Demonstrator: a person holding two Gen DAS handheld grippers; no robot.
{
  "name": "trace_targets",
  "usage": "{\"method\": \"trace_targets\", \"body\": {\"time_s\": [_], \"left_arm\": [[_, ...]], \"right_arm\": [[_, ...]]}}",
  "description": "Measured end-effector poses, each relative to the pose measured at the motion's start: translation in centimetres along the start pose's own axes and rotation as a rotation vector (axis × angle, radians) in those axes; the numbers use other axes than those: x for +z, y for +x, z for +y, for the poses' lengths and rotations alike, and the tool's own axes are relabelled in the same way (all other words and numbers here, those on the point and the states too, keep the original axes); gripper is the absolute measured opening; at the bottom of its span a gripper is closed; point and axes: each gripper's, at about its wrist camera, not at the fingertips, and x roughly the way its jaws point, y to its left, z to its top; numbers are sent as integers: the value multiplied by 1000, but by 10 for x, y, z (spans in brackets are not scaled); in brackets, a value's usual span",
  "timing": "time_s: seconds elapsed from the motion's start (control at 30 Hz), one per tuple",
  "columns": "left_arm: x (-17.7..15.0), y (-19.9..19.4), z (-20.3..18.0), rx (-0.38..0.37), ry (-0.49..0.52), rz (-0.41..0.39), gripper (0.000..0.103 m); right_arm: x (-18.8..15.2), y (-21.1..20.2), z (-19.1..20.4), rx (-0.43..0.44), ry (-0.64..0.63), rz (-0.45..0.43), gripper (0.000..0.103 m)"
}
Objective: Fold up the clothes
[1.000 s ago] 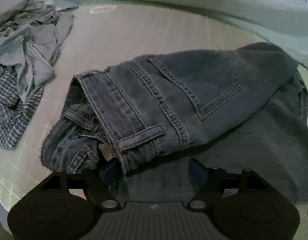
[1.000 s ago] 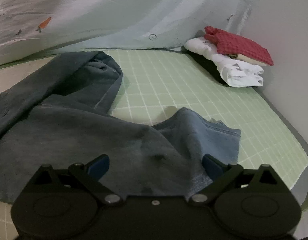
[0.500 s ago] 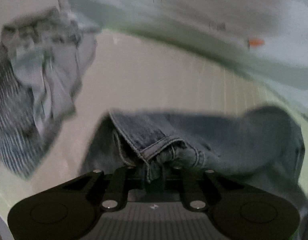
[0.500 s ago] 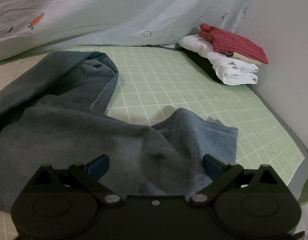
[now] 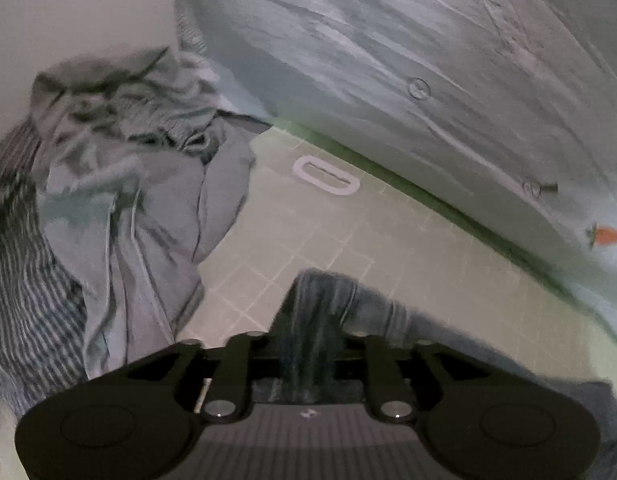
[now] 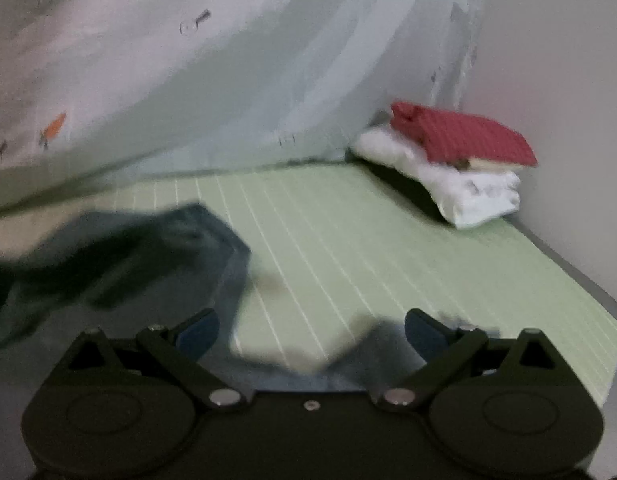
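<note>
Left wrist view: the left gripper is clamped on a bunched fold of the blue denim jeans — fabric rises between the closed jaws and trails off to the right across the pale green gridded cutting mat. Motion blur softens the denim edges. To the left lies a crumpled heap of light grey-blue cloth, with a dark-and-white striped garment beside and partly under it. A white oval printed mark shows on the mat beyond the jeans. A pale blue sheet with small orange carrot prints hangs along the far edge.

Right wrist view: the right gripper is spread wide, blue pads well apart, nothing held. Below and between the jaws sits a blurred portion of the jeans; the darker bulk lies to the left on the mat. In the far right corner — a folded stack: white cloth below, red checked cloth on top, against the plain wall. Whether the right pads touch the denim cannot be told.
</note>
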Motion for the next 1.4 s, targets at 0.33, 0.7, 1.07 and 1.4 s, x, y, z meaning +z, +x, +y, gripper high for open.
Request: {"method": "trace_targets", "body": {"time_s": [0.33, 0.7, 1.07, 1.4], "left_arm": [[-58, -10, -2, -55, 62, 116, 75], [-132, 6, -27, -55, 141, 335, 75], [-147, 23, -41, 11, 228, 385, 78], [-147, 29, -25, -24, 181, 406, 82]], "right_arm": [[6, 84, 35, 195, 14, 178, 93], [-14, 132, 48, 286, -3, 283, 47], [-6, 115, 67, 330, -264, 192, 4], [90, 97, 47, 35, -356, -170, 4]]}}
